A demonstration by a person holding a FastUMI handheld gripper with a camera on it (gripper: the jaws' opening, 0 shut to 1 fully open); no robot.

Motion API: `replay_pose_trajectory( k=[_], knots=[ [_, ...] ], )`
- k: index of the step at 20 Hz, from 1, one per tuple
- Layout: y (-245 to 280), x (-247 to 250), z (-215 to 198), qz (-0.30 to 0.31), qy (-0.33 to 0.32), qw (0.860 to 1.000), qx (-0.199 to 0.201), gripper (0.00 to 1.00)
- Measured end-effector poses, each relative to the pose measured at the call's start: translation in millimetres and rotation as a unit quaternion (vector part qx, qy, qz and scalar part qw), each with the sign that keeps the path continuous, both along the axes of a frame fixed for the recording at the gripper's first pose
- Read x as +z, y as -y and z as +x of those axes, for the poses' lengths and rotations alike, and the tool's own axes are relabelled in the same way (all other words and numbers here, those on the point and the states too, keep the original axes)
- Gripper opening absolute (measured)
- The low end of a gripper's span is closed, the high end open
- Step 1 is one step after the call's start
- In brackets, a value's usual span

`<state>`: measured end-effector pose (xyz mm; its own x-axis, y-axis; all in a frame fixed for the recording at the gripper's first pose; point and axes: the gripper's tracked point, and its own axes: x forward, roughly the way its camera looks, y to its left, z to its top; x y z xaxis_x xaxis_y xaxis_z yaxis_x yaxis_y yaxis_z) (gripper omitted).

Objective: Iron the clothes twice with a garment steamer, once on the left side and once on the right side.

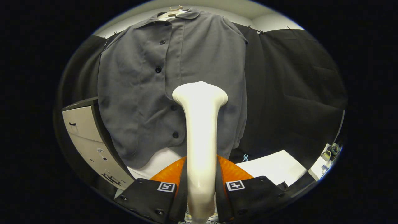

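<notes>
Level, the hand-held gripper [200, 186] clamps the garment steamer [200, 124], aimed at the shirt [140, 93].

Light is even and fairly bright from overhead, strongest on the pale ceiling strip at the top. The cream steamer [200, 124], clamped between both fingers of the gripper [200, 189], glares nearly white along its neck. Fisheye bending curves the cabinet [90, 137] at lower left, and the dark cloth stays dim.
</notes>
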<state>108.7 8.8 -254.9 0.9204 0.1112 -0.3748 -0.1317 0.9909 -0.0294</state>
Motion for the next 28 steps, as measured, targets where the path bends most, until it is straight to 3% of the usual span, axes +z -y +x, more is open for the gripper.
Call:
replay_pose_trajectory(
  k=[17,28],
  knots=[
    [11.0,-48.9,-22.2,-0.016,-0.053,0.998,-0.013,0.46],
    [6.2,-10.6,-64.4,-0.011,-0.031,0.999,-0.010,0.45]
  ],
)
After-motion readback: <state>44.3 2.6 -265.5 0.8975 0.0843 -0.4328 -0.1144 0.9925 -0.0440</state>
